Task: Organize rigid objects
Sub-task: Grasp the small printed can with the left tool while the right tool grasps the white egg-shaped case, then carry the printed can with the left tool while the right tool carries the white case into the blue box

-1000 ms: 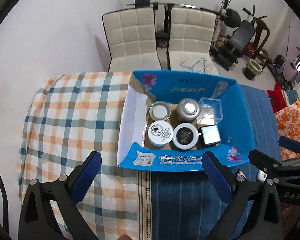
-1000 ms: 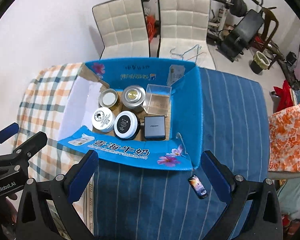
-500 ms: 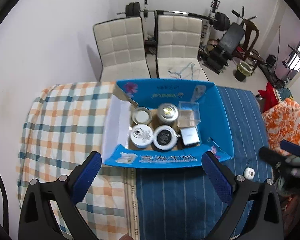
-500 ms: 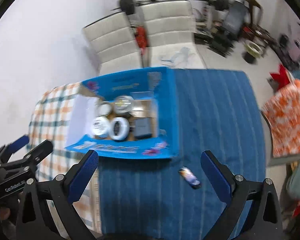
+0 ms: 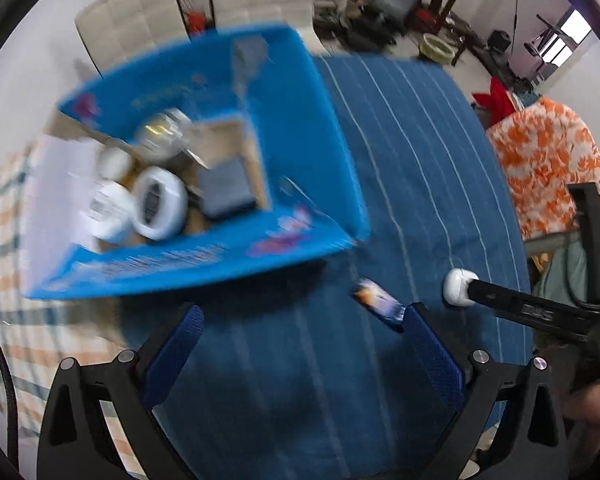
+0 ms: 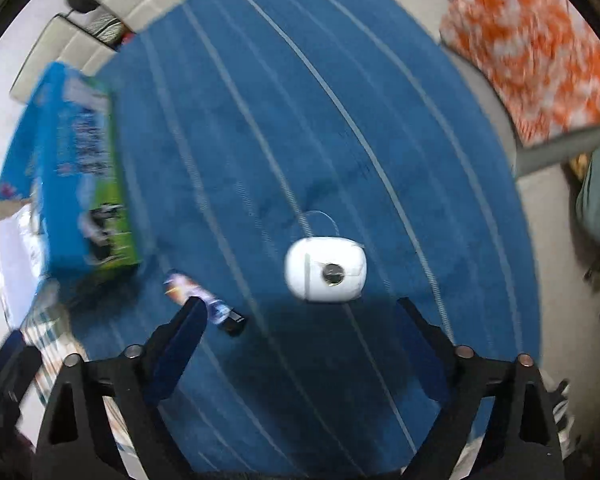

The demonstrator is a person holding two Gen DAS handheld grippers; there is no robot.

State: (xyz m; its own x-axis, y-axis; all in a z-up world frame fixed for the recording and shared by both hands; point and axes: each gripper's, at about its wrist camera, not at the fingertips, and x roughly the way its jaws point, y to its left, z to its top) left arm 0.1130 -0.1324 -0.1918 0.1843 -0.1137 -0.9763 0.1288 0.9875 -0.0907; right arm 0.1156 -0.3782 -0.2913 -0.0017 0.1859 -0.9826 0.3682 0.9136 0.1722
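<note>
A blue cardboard box [image 5: 312,120] holds several round jars, a dark square case and a clear box; it also shows in the right wrist view [image 6: 76,168]. A small white rounded case [image 6: 326,270] lies on the blue striped cloth just ahead of my open right gripper [image 6: 300,324]. A small lighter-like item with a printed wrap [image 5: 380,305] lies by the right finger of my open left gripper [image 5: 304,328]; it also shows in the right wrist view [image 6: 204,302]. The white case shows in the left wrist view [image 5: 458,290] at the right gripper's tip.
The table carries a blue striped cloth [image 6: 340,120] on the right and a plaid cloth [image 5: 4,240] on the left. An orange patterned cushion [image 5: 548,160] lies off the right edge. Chairs and gym gear stand behind.
Both grippers have swung right and down towards the blue cloth. The right gripper now hangs over the white case; the box has slid to the left of both views.
</note>
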